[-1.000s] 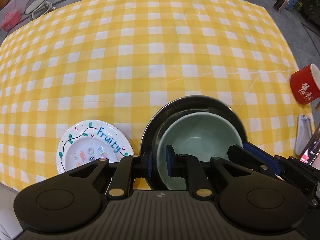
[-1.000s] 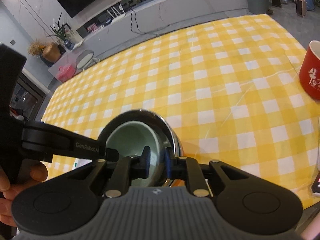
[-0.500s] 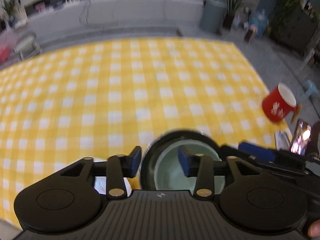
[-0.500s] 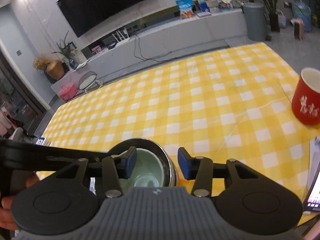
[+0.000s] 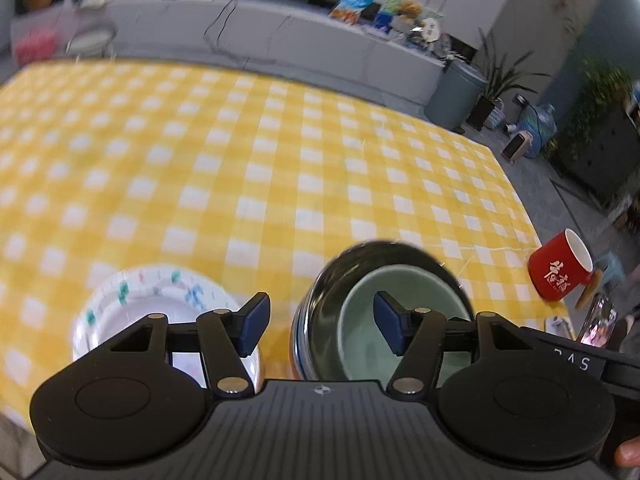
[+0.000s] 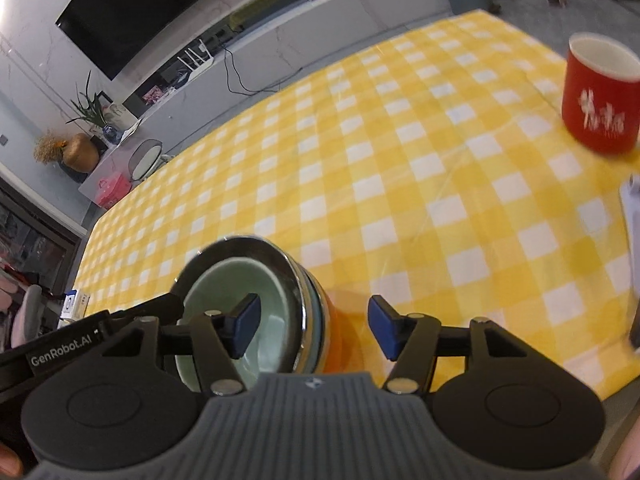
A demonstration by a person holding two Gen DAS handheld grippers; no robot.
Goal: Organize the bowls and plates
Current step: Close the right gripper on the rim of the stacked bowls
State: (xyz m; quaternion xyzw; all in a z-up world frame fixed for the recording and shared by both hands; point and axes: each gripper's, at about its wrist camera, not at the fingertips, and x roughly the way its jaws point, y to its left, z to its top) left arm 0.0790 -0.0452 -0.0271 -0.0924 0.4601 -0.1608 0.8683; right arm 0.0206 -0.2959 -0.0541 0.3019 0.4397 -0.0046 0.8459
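Note:
A pale green bowl [image 5: 400, 300] sits nested inside a dark steel bowl [image 5: 320, 300] on the yellow checked tablecloth [image 5: 260, 160]. A white "Fruity" plate [image 5: 148, 292] lies to its left. My left gripper [image 5: 320, 322] is open and empty, held above the steel bowl's left rim. In the right wrist view the nested green bowl [image 6: 228, 288] and steel bowl [image 6: 288, 268] sit at the lower left. My right gripper [image 6: 314, 326] is open and empty above the steel bowl's right rim.
A red mug [image 5: 560, 272] stands at the table's right edge, also in the right wrist view [image 6: 600, 104]. A phone [image 5: 596, 320] lies near the right front corner. The near table edge is close below both grippers.
Both grippers let go of the bowls' rims, opened wide and rose back from them. The nested bowls stayed on the cloth.

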